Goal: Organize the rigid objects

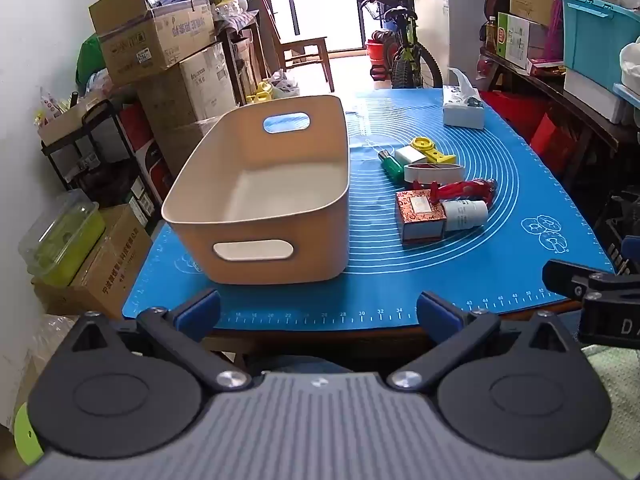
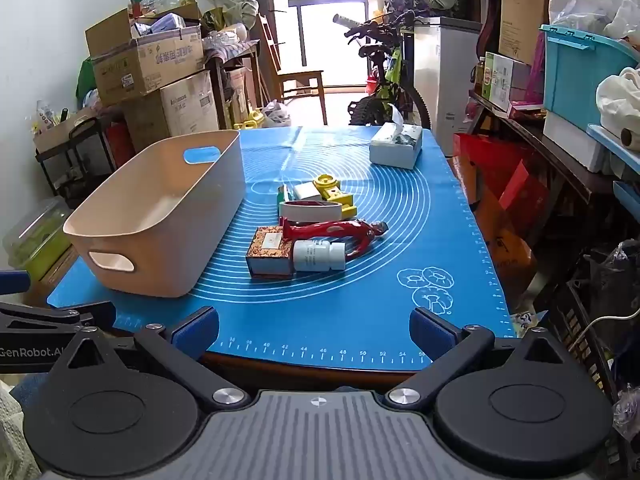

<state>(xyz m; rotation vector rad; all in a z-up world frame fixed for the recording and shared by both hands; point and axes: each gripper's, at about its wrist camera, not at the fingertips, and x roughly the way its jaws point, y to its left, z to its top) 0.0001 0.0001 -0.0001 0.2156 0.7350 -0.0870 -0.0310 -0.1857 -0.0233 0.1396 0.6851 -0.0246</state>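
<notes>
An empty beige bin [image 1: 280, 184] [image 2: 160, 220] with handle cut-outs stands on the left of the blue mat. To its right lies a cluster: a patterned box [image 1: 420, 216] [image 2: 270, 254], a white bottle [image 1: 466, 214] [image 2: 318, 256], a red toy [image 1: 464, 190] [image 2: 336, 230], a tape roll [image 1: 432, 171] [image 2: 310, 209], a yellow part [image 1: 430, 148] [image 2: 334, 190] and a green bottle [image 1: 392, 166]. My left gripper [image 1: 318, 314] and right gripper [image 2: 314, 330] are both open and empty, held at the table's near edge, apart from everything.
A tissue box [image 1: 463, 109] [image 2: 396, 146] sits at the mat's far right. Stacked cardboard boxes [image 1: 160, 40] stand left of the table, a bicycle [image 2: 384, 76] behind it, and shelves with a teal crate [image 2: 580, 72] to the right.
</notes>
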